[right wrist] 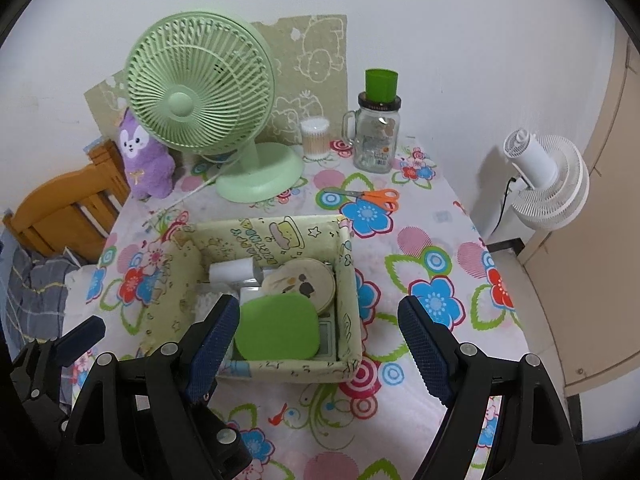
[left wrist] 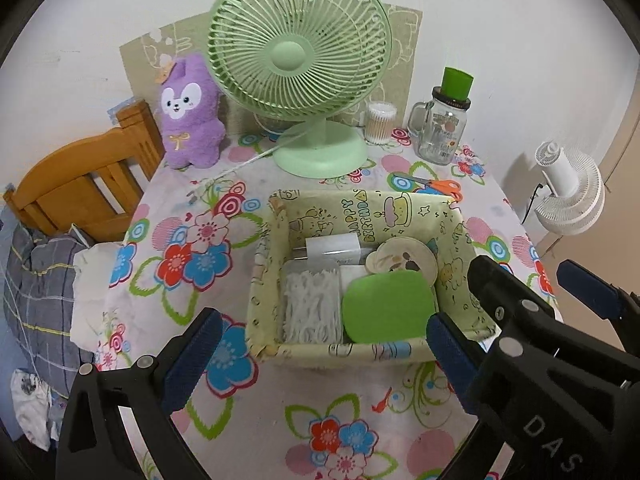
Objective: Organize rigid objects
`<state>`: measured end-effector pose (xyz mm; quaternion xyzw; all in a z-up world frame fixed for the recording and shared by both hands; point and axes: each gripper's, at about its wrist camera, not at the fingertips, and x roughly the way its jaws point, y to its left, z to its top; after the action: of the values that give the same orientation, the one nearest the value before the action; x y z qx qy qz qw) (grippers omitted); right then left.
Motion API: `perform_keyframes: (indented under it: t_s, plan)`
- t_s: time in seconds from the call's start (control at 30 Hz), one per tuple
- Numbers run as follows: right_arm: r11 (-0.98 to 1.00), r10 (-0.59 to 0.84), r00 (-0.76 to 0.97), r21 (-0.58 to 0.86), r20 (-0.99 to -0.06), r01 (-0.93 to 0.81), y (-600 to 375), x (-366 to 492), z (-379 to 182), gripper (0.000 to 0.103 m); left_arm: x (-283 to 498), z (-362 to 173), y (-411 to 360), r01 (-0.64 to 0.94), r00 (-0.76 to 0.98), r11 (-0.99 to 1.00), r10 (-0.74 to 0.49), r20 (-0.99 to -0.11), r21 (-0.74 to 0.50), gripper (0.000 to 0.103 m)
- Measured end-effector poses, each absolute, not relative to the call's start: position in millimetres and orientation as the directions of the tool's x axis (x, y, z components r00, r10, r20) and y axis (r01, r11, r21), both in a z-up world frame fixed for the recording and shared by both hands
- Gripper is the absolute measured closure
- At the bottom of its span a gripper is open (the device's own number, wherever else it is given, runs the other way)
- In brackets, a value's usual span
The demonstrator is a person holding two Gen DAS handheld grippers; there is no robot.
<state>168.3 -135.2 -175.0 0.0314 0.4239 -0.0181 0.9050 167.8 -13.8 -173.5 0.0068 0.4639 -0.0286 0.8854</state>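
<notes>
From the left wrist view, the left tongs (left wrist: 320, 354) were spread wide and held nothing, their blue pads flanking the near wall of the fabric basket (left wrist: 276, 264) that sat on the flower-patterned bench (left wrist: 192, 216). Inside the basket lay a green rounded case (left wrist: 388, 306) at the near right, a clear box of white floss picks (left wrist: 312, 304) to its left, a white charger plug (left wrist: 334, 250) behind that, and a round cream compact (left wrist: 404, 260) behind the case. Beyond the basket stood a green desk fan (left wrist: 300, 60), with a purple plush toy (left wrist: 188, 116) to the fan's left, and a cotton swab tub (left wrist: 380, 122) and a glass mug jar (left wrist: 440, 128) to its right. Orange-handled scissors (left wrist: 436, 186) lay just behind the basket's far right corner. The right tongs (left wrist: 532, 288) appeared at the basket's right, likewise spread.

From the right wrist view, the right tongs (right wrist: 316, 344) were spread and empty, one pad over the basket's (right wrist: 348, 280) near edge beside the green rounded case (right wrist: 278, 328), the other outside the basket's right wall. The scissors (right wrist: 368, 198) lay behind the basket.
</notes>
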Motion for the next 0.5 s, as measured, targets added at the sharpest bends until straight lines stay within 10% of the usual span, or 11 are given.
perform_keyframes:
  t_s: [0.5]
  plan:
    - [0.998,0.013,0.696,0.05,-0.718,0.033,-126,122,-138,0.019,120,-133,8,0.032,0.617,0.999,-0.026,-0.787,-0.008,0.0]
